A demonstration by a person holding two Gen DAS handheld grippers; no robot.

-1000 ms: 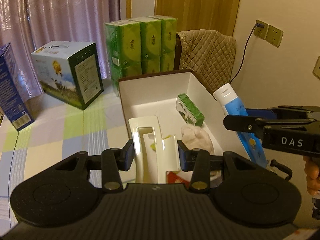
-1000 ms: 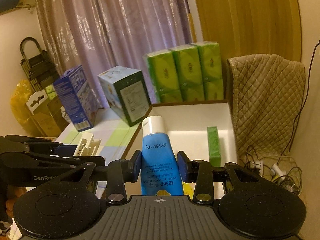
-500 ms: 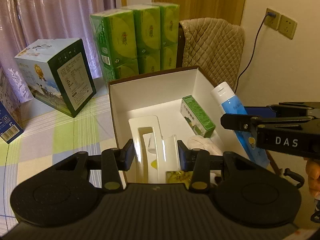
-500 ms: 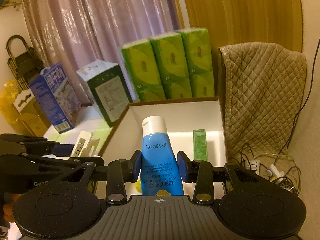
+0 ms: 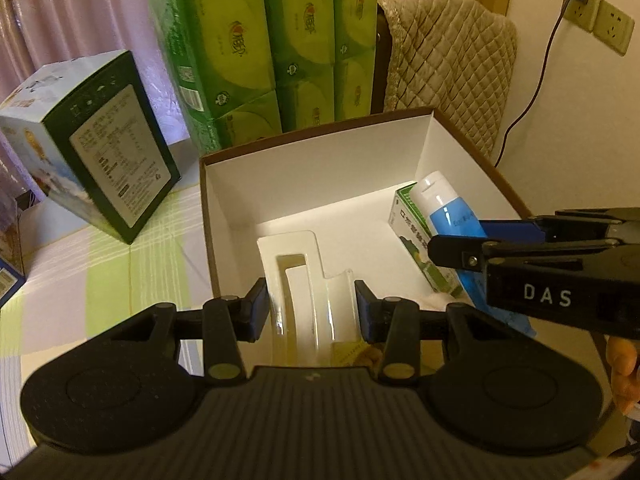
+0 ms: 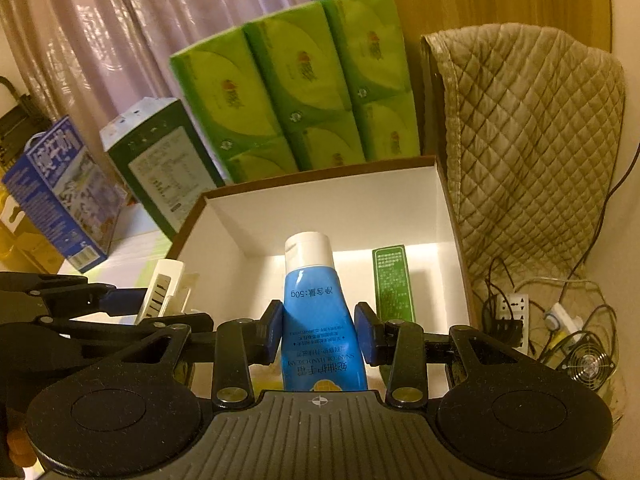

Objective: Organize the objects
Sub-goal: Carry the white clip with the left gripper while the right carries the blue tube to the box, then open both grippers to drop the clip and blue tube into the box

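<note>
A table under a pale checked green-and-lilac cloth [image 5: 120, 280] stands before mauve curtains [image 6: 120, 40], and on it sits an open cardboard box with brown outside and white inside [image 5: 320, 168], the landmark here. Behind the box stand three tall green tissue packs [image 5: 272, 52]; beyond its far left corner stands a dark green and pale blue carton [image 5: 104, 152], and farther left in the right wrist view a blue carton [image 6: 60, 192]. A quilted beige cover [image 6: 528, 136] hangs behind the box's right side.

The left gripper [image 5: 312, 310] has its jaws clamped on a white moulded plastic tray [image 5: 300, 264], held over the near part of the box. The right gripper [image 6: 318, 334] grips a blue hand-cream tube with a white cap [image 6: 316, 300], cap pointing forward, over the box's right side. Inside, along the right wall, lies a small green and white carton [image 6: 392, 284], just beside the tube.
</note>
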